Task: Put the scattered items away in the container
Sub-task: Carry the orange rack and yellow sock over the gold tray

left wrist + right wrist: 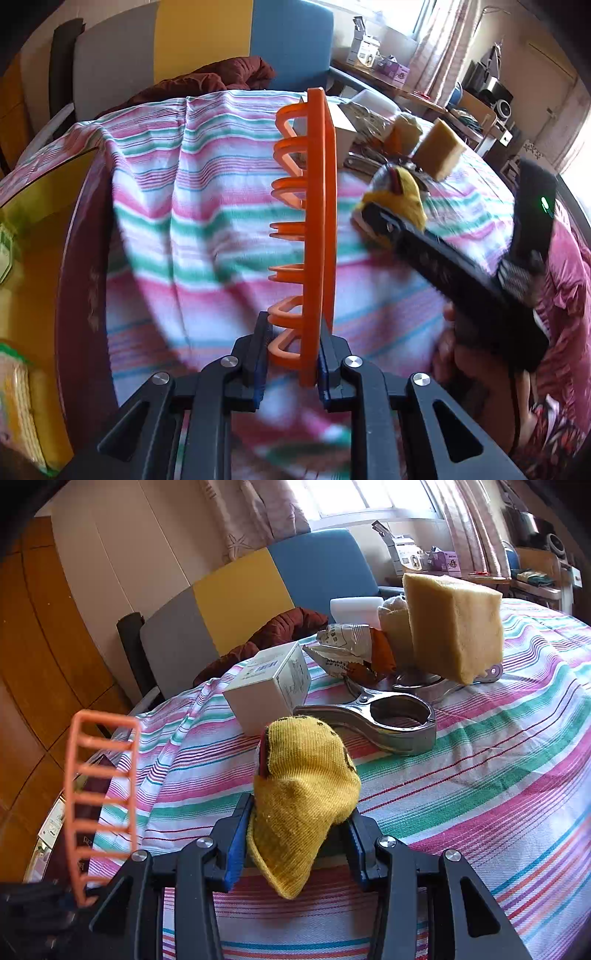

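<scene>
The left claw (291, 362) is clamped on the lower end of an upright orange plastic rack (317, 221) held above the striped cloth (207, 221), while the right claw (295, 845) grips a yellow knitted sock (306, 786) raised above the same cloth near a white box (269, 694).

Bedspread (480, 760): striped pink, green and white, spread under everything ahead of the fingers.
Headboard (240, 594): grey, yellow and blue panels, far beyond the fingers, upright.
Quilt (280, 627): dark red, bunched at the foot of the headboard.
Curtains (255, 513): pale, patterned, hanging beside the bright window (354, 494) beyond the headboard.
Side shelf (373, 70): far ahead and to the right, carrying small boxes.
Wooden floor (40, 635): brown boards, far left of the fingers.
</scene>
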A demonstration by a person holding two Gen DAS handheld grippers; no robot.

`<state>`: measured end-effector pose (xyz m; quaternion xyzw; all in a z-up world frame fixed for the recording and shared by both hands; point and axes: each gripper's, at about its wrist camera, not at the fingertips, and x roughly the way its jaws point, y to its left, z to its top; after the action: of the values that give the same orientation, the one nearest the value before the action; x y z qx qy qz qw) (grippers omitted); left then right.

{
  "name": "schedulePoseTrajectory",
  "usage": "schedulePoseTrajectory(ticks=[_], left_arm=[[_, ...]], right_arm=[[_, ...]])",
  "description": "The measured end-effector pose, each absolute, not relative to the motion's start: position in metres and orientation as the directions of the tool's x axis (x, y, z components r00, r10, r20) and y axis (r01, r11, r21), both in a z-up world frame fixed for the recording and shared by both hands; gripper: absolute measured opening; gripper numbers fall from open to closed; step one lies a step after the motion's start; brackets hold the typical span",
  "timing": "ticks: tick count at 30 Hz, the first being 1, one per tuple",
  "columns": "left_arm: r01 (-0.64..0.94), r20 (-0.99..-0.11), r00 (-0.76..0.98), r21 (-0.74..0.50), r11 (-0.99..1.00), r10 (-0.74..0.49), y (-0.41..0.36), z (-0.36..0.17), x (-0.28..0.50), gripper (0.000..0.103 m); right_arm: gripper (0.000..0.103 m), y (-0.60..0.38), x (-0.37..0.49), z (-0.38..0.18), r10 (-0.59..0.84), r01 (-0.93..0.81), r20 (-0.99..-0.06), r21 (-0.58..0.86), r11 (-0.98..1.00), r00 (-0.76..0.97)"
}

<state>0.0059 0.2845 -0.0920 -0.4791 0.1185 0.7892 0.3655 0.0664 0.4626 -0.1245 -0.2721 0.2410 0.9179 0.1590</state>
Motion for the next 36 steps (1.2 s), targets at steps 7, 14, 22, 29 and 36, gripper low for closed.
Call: schedulePoseTrajectory(ticks=[7, 14, 22, 29, 36], left_arm=[[-0.666, -0.834, -0.308, -0.155, -0.729, 0.458, 0.272, -0.087, 0.025, 0.020], [-0.672, -0.838, -0.255, -0.204, -0.711, 0.482, 0.276, -0.095, 0.029, 0.020], [-0.668, -0.791, -0.198, -0.323, -0.671, 0.578, 0.284, -0.092, 0.031, 0.034], [-0.638, -0.727, -0.212, -0.403, -0.656, 0.653, 0.277, -0.078, 0.029, 0.044], [-0.626, -0.718, -0.255, -0.387, -0.677, 0.647, 0.270, -0.070, 0.020, 0.058]], right_arm=[[0.046, 0.466, 0.068, -0.125, 0.147, -0.414, -0.565, 0.380, -0.827, -0.812], [0.046, 0.465, 0.068, -0.125, 0.146, -0.414, -0.566, 0.379, -0.828, -0.812], [0.046, 0.466, 0.068, -0.126, 0.137, -0.406, -0.561, 0.389, -0.827, -0.817], [0.046, 0.467, 0.071, -0.126, 0.121, -0.388, -0.542, 0.411, -0.825, -0.831], [0.045, 0.467, 0.074, -0.126, 0.123, -0.386, -0.525, 0.427, -0.818, -0.842]])
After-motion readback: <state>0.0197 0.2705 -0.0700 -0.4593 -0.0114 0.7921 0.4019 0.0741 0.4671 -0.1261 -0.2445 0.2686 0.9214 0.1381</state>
